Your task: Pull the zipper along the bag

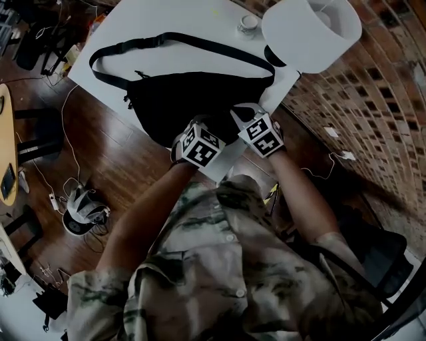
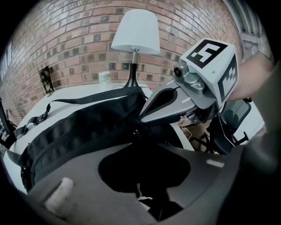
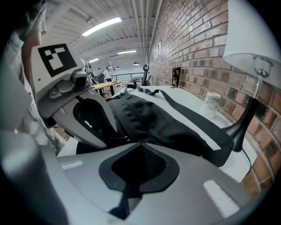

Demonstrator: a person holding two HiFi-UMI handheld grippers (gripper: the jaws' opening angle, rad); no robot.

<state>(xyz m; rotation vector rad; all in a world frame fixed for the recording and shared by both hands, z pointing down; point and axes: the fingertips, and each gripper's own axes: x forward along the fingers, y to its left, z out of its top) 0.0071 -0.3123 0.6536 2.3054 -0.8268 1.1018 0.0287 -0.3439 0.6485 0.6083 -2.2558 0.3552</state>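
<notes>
Black fabric makes up the bag, which lies on the white desk close to its 6 o'clock edge in the head view. Its strap loops out toward 11 o'clock. The left gripper sits at the bag's 6 o'clock edge. Its jaws are clenched, with the tips pinched together on the dark fabric there. The right gripper is just beside it, at the bag's 4 o'clock corner. Its jaws are likewise clenched on the bag, and black weave fills the gap behind the tips. Whether either pair pinches the zipper pull itself is too small to tell. A lamp with a white shade stands at 1 o'clock from the bag. A small cup stands beside it, toward 12 o'clock. A brick wall rises behind the desk.
</notes>
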